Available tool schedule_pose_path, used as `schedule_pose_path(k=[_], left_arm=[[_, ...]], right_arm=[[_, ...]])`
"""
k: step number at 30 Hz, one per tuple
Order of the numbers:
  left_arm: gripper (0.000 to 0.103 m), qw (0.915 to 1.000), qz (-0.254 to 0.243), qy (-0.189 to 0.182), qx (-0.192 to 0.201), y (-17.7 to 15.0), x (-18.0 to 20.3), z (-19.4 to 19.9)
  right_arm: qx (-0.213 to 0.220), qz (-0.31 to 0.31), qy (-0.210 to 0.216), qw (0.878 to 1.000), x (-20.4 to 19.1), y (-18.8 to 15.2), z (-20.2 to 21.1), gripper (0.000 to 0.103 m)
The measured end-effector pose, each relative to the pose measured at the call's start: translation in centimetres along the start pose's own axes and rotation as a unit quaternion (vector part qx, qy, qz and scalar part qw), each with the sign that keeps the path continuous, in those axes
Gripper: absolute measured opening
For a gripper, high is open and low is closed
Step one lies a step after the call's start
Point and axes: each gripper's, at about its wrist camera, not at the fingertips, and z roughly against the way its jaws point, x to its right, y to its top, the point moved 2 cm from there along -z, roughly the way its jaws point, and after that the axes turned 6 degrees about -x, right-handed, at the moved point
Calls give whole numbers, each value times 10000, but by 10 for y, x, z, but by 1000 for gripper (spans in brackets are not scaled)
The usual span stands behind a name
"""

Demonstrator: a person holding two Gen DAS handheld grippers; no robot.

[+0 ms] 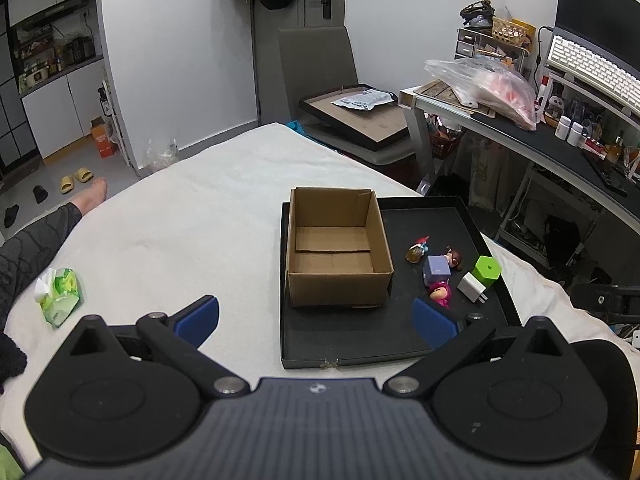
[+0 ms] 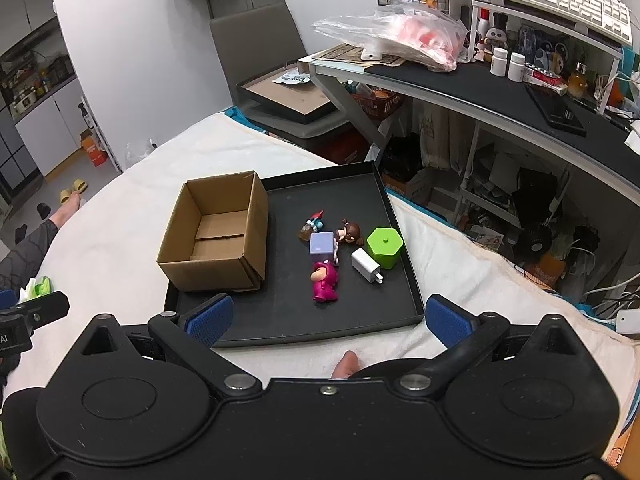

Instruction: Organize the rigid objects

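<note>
While the cardboard box [image 2: 216, 232] sits empty on the black tray [image 2: 360, 308], nothing appears sorted: pink figure [image 2: 325, 280], purple cube [image 2: 322, 245], green container [image 2: 385, 245], white charger [image 2: 366, 265] lie beside it. Left gripper [image 1: 316, 316] and right gripper [image 2: 328, 316]: spread wide, empty.
</note>
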Motion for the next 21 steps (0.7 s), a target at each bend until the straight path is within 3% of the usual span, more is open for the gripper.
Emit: schedule_pose_path(k=[21], left_arm=[[102,9999,27,-38,-114,4,2,-15]], right_arm=[[-24,-27,-39,10000,2,2,-9,103]])
